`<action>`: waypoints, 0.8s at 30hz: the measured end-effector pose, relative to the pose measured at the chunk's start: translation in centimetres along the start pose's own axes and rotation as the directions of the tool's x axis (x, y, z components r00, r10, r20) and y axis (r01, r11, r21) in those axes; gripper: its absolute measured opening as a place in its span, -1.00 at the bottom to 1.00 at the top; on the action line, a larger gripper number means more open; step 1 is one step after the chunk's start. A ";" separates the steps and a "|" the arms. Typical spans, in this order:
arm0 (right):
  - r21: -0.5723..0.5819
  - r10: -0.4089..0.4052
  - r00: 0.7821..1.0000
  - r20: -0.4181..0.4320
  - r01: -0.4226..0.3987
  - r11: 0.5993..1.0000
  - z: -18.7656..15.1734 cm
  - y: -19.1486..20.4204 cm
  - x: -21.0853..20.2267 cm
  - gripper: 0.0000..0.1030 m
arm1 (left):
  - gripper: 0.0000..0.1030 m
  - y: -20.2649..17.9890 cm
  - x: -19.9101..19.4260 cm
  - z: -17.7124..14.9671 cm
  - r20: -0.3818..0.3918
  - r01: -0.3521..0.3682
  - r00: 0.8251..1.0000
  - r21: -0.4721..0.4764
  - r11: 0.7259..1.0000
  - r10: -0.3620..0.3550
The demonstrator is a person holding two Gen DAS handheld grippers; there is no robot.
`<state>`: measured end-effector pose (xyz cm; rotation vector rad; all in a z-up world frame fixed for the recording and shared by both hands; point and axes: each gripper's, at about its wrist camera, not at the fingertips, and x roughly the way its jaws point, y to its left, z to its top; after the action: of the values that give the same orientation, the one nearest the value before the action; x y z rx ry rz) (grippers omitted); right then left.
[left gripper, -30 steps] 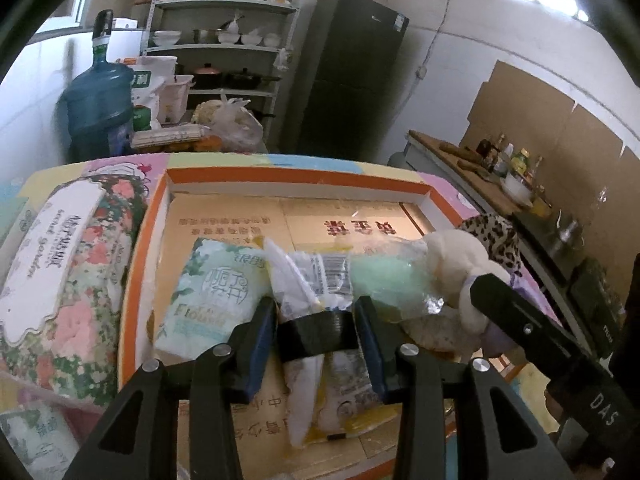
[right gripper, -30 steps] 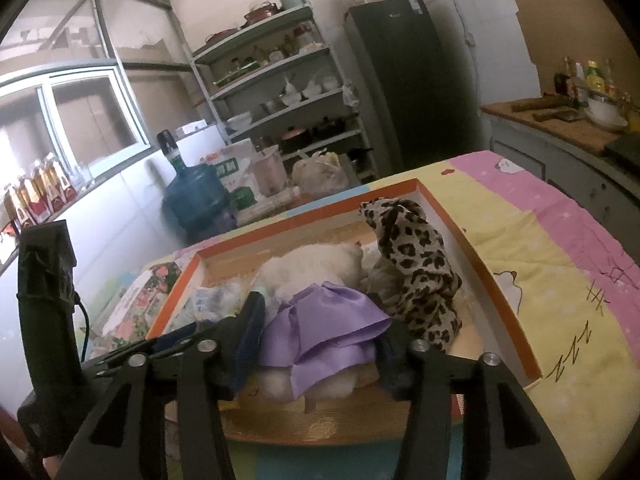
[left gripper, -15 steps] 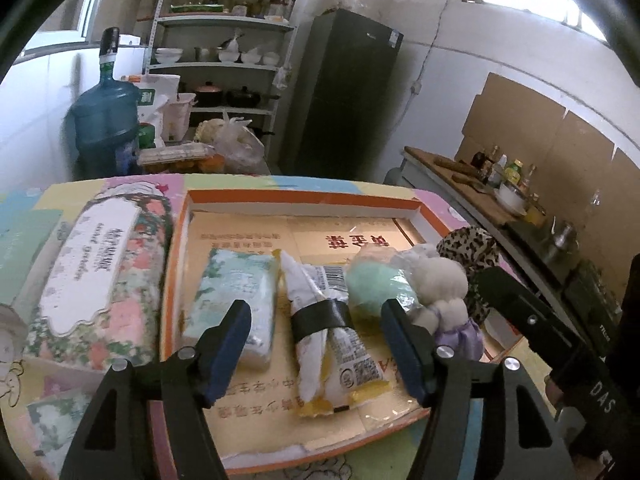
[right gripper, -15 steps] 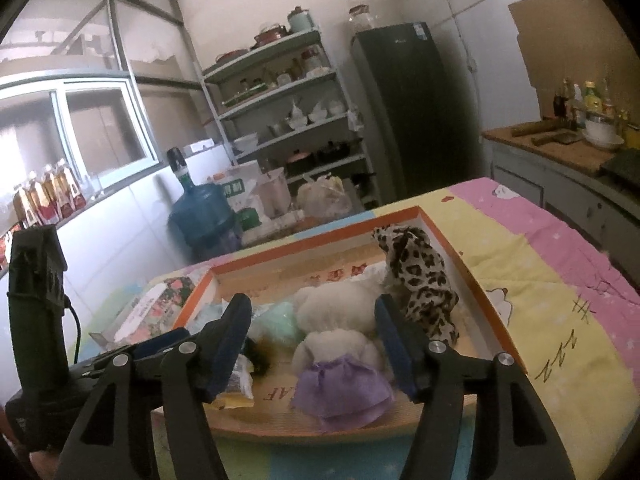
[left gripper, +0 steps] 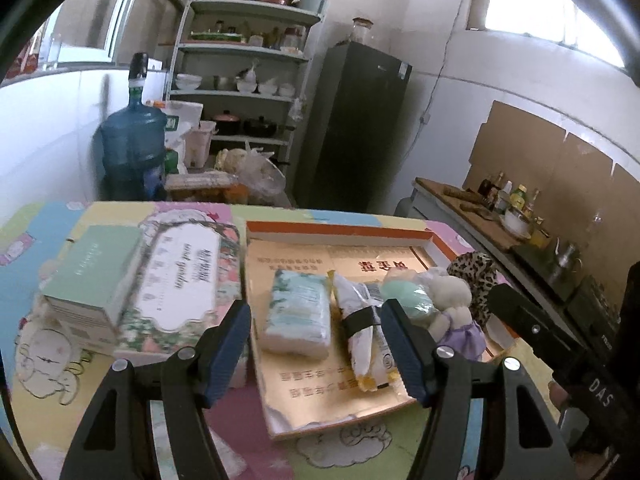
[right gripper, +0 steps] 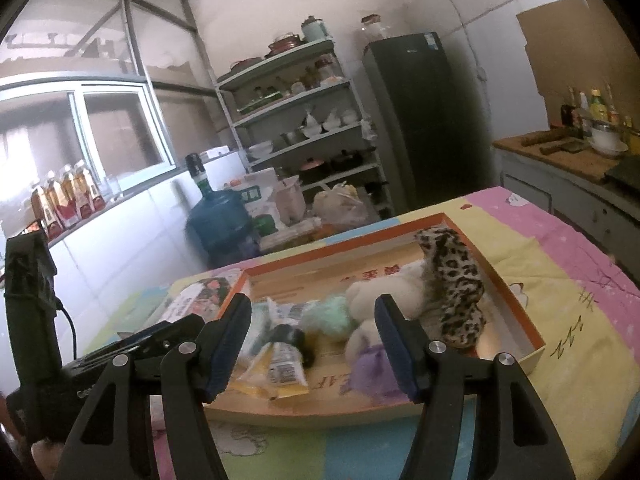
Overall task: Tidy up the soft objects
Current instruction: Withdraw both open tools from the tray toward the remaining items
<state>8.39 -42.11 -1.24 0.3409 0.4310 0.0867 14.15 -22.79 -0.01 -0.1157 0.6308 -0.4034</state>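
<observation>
Left of the surface: a pale green box stacked beside a floral tissue pack, both outside the orange-rimmed tray. Left gripper hangs above the tray's near-left end, jaws apart, nothing between them. In the tray, left to right: a mint tissue packet, a banded snack bag, a green fluffy ball, a white plush in a purple dress, then a leopard-print cloth at the far right end. Right gripper sits off the tray's near edge, jaws apart, empty; plush and ball lie beyond them. Judgement: tray looks mostly filled, the two packs at left not yet in. Risks: free space is only the strip along the far wall, so forcing the floral pack in could shove the packet and bag into the plush pile. Plush, ball and cloth touch, so a grab there may drag a neighbour out. Tray rim is low, the near corner looks torn; a bump could slide the tray on the mat.
</observation>
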 end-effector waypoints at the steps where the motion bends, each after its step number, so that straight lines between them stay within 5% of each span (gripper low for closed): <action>1: -0.003 0.002 1.000 0.002 -0.002 1.000 0.0 0.4 -0.1 0.28 | 0.30 0.2 -0.2 0.1 0.005 -0.002 1.000 0.002 1.000 0.002; 5: -0.024 0.006 1.000 0.010 -0.006 1.000 -0.2 2.1 -0.5 0.46 | 0.30 1.2 -2.1 0.1 0.035 -0.021 0.999 0.009 1.000 0.021; 24: -0.090 0.094 0.995 -0.037 -0.097 0.991 -3.0 10.7 -0.2 0.47 | 0.35 9.7 -9.6 -1.6 0.101 -0.105 0.989 -0.011 0.994 0.105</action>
<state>6.85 -31.20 -0.12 0.2695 0.4411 0.2049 9.39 -10.03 1.81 -0.1068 0.5358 -0.2922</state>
